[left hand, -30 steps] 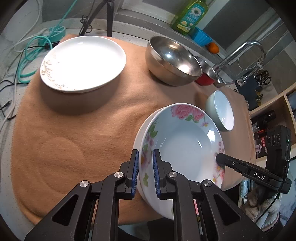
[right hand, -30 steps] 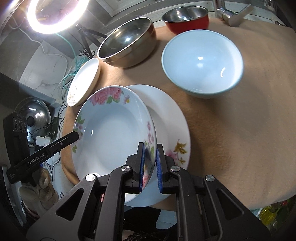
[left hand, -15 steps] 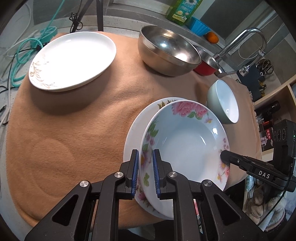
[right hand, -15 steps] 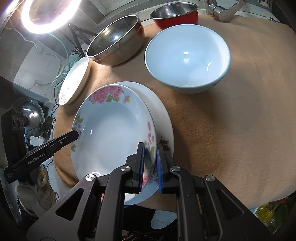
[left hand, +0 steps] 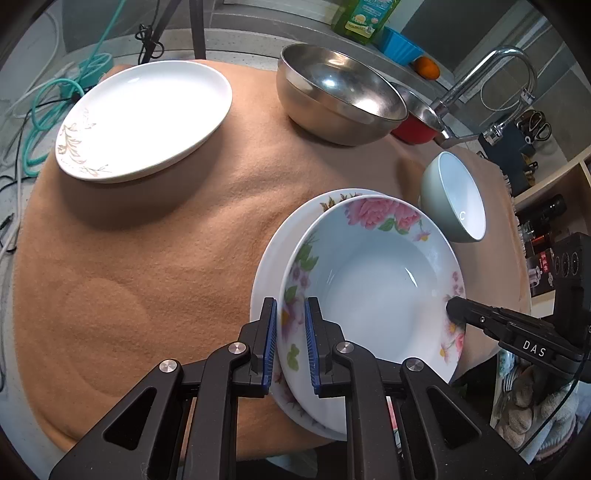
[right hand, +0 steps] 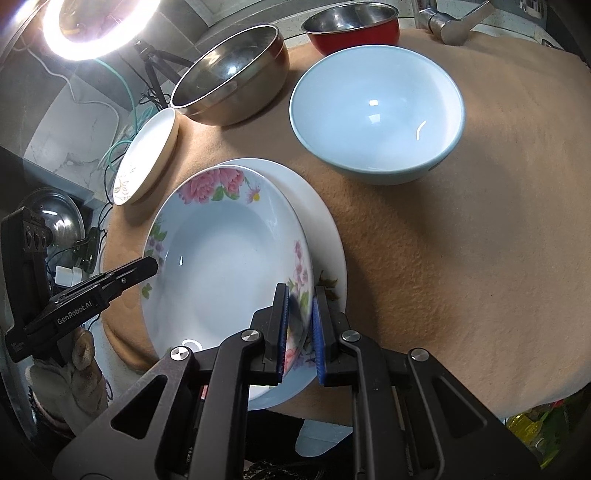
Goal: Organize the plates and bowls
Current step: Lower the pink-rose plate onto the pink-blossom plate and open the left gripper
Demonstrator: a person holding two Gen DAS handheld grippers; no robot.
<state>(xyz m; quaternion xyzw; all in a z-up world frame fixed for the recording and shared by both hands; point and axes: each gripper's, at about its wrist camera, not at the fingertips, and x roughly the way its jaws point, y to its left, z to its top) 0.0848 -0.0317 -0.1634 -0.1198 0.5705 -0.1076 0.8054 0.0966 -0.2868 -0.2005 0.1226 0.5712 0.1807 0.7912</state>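
My left claw (left hand: 290, 345) and right claw (right hand: 299, 332) each clamped on the floral dish (left hand: 373, 280) rim, dish seemingly resting on a white plate (left hand: 269, 266), tan-clothed bench (left hand: 166, 240)

Left claw (left hand: 290, 341) and right claw (left hand: 453, 312) grip the floral plate (left hand: 373, 280) above a white plate (left hand: 273, 266).

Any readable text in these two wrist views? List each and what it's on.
"DAS" – on the right tool, seen from the left wrist view.
"GenRobot.AI" – on the left tool, seen from the right wrist view.
"C" – inside the pale green bowl.
Dish soap bottle label: too blurred to read.
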